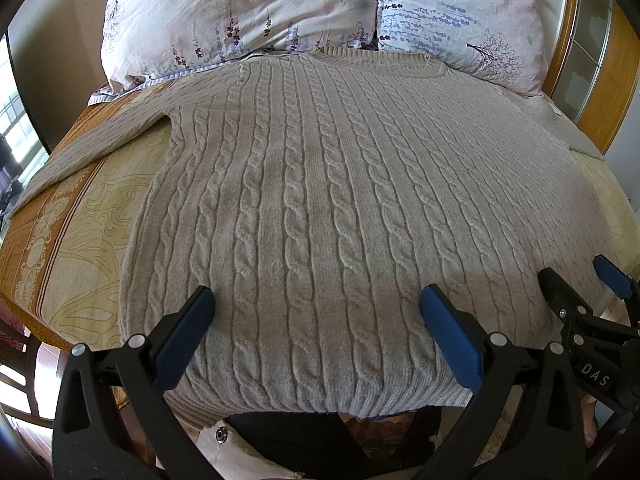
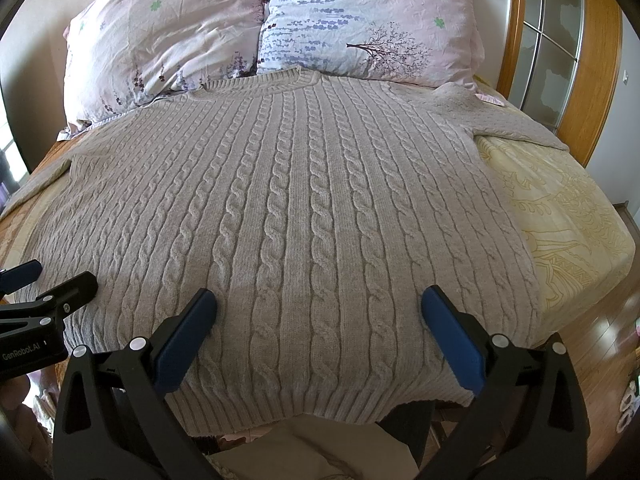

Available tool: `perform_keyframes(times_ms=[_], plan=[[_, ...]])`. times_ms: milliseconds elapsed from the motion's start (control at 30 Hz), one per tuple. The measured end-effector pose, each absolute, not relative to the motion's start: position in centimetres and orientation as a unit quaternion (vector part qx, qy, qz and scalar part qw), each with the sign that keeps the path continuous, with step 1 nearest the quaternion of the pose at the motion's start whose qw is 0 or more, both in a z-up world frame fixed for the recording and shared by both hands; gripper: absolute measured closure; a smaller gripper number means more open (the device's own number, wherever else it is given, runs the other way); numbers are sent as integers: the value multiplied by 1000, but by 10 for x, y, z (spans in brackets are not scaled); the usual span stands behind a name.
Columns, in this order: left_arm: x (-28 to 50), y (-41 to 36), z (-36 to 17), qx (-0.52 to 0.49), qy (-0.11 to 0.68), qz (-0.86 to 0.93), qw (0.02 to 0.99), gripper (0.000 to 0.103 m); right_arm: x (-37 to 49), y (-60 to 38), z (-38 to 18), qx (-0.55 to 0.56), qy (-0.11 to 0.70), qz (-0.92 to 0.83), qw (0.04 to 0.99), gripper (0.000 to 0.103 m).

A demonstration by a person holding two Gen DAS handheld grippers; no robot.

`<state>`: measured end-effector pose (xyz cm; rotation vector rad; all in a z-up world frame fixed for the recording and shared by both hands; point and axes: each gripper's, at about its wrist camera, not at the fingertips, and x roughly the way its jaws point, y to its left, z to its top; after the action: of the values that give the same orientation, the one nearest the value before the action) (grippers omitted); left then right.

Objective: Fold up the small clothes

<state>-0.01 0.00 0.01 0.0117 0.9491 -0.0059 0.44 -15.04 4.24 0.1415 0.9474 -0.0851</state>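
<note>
Spread tools [image 1: 316,300] [image 2: 318,300] above flat sweater [image 1: 340,184] on bed [image 1: 80,248]

A bed [image 2: 568,216] with a yellow patterned sheet carries a grey cable-knit sweater [image 2: 296,216] spread flat, sleeves out to both sides, its collar touching two floral pillows [image 2: 360,28] at the head.

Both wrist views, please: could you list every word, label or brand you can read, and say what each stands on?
"DAS" stands on the black body of the right gripper, seen in the left wrist view.
"GenRobot.AI" stands on the black body of the left gripper, seen in the right wrist view.
The sweater and pillows show no readable text.
</note>
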Motion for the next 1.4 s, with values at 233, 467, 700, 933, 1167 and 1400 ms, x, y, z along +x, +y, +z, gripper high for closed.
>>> perform_keyframes(times_ms=[233, 467, 700, 933, 1167, 1400], plan=[[0, 0, 0, 6, 457, -3, 890, 2, 4, -150, 42, 68, 455, -41, 887, 1], [0, 0, 0, 6, 457, -3, 890, 2, 4, -150, 41, 68, 455, -41, 887, 1], [0, 0, 0, 7, 459, -3, 888, 2, 5, -150, 43, 63, 456, -30, 887, 1], [3, 0, 2, 7, 464, -3, 886, 2, 3, -151, 40, 51, 425, 9, 904, 1], [7, -2, 2, 15, 464, -6, 886, 2, 10, -162, 36, 64, 419, 38, 905, 1], [25, -11, 13, 61, 441, -10, 895, 2, 44, -240, 54, 183, 390, 16, 902, 8]])
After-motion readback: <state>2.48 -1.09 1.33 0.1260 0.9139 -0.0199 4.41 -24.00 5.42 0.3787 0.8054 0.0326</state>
